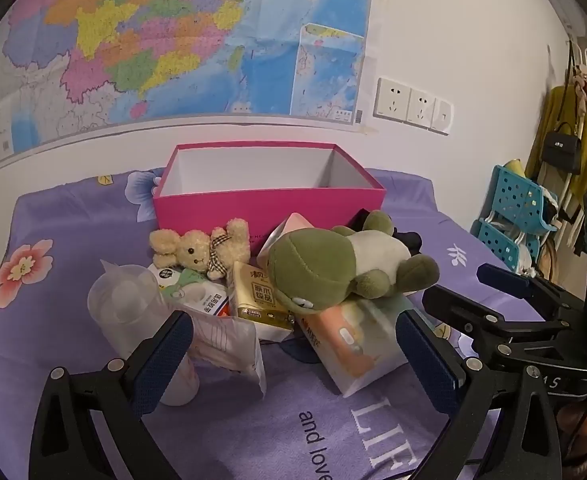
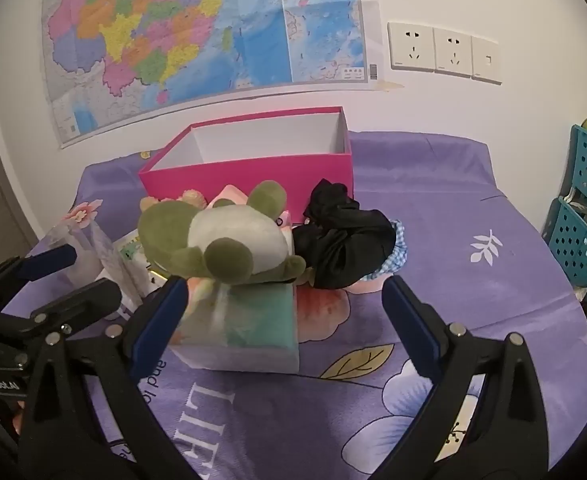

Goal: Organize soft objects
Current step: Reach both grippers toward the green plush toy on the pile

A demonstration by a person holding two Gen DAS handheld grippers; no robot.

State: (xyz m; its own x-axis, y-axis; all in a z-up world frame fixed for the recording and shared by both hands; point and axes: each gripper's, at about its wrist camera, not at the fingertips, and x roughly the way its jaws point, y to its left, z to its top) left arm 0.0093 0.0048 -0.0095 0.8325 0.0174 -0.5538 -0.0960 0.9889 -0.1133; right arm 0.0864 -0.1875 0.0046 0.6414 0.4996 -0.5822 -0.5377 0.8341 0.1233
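- Clutter is seen piled on the purple bedsheet (image 1: 73,220) in front of the pink box (image 1: 269,204), which stands open-topped by the wall w/ white interior showing.
- Green frog plush (image 1: 333,268) is laid on its side atop a tissue pack (image 1: 357,344); beige teddy (image 1: 201,250) sits just behind-left, close against the box front.
- Yellow tissue pack (image 1: 253,296), a clear plastic cup (image 1: 125,308) and a crinkled plastic bag (image 1: 229,344) are crowded at left, btwn left gripper (image 1: 293,344) and the plush.
- Left view only: teddy in full, cup, yellow pack. Right view only: black scrunchie (image 2: 341,236) and a blue gingham one (image 2: 397,256), both tucked just right of the frog.
- Wall map (image 2: 197,40) and sockets (image 2: 441,50) are visible in both.
- Both grippers are angled down toward the pile; right gripper (image 2: 285,312) is spread wide, its left finger beside the tissue pack, contact not clear. Left jaws also wide apart, nothing clamped.
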